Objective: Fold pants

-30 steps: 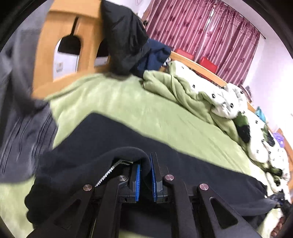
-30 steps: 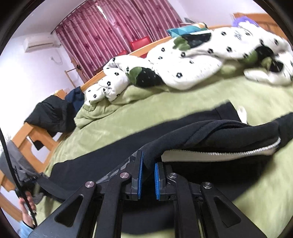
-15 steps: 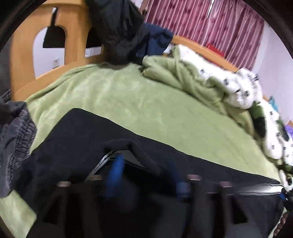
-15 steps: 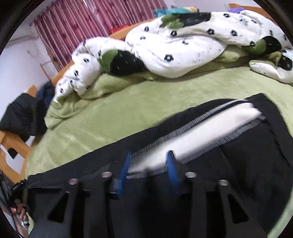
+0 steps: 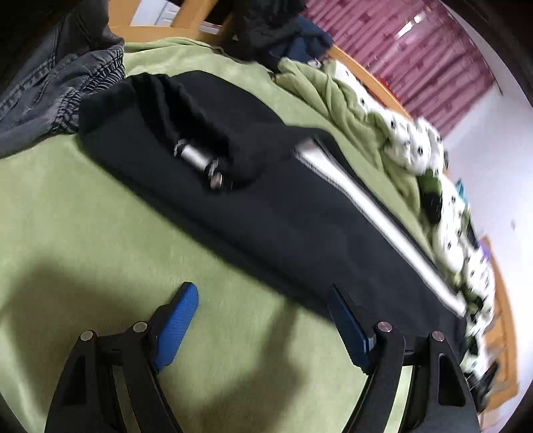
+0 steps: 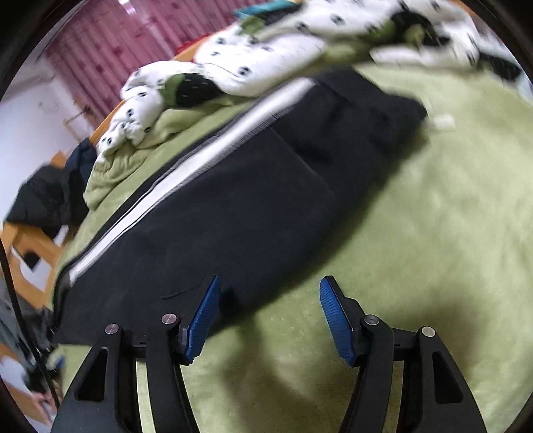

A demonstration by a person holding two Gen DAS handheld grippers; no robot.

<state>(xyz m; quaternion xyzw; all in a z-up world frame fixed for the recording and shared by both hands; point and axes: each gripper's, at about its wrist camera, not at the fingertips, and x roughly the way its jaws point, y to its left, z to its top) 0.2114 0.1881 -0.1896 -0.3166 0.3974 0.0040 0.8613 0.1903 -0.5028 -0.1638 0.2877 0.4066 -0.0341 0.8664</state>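
The black pants [image 5: 266, 200] with a white side stripe [image 5: 376, 213] lie stretched out long on the green bed cover [image 5: 83, 233]. In the right wrist view the pants [image 6: 240, 200] run from lower left to upper right, the stripe [image 6: 200, 160] along their far edge. My left gripper [image 5: 263, 319] is open and empty, above the cover just in front of the pants' near edge. My right gripper [image 6: 269, 309] is open and empty, at the pants' near edge, with the left blue pad over the fabric.
Grey jeans [image 5: 56, 80] lie at the pants' left end. A crumpled white and green spotted quilt [image 6: 266, 50] lies behind the pants. Dark clothes [image 5: 273, 30] hang on the wooden bed frame [image 5: 366, 76]. Maroon curtains [image 5: 416, 60] are behind.
Both grippers were shut on the pants' fabric one second ago. Both have opened, let go and pulled back toward me. The pants now lie flat on the bed.
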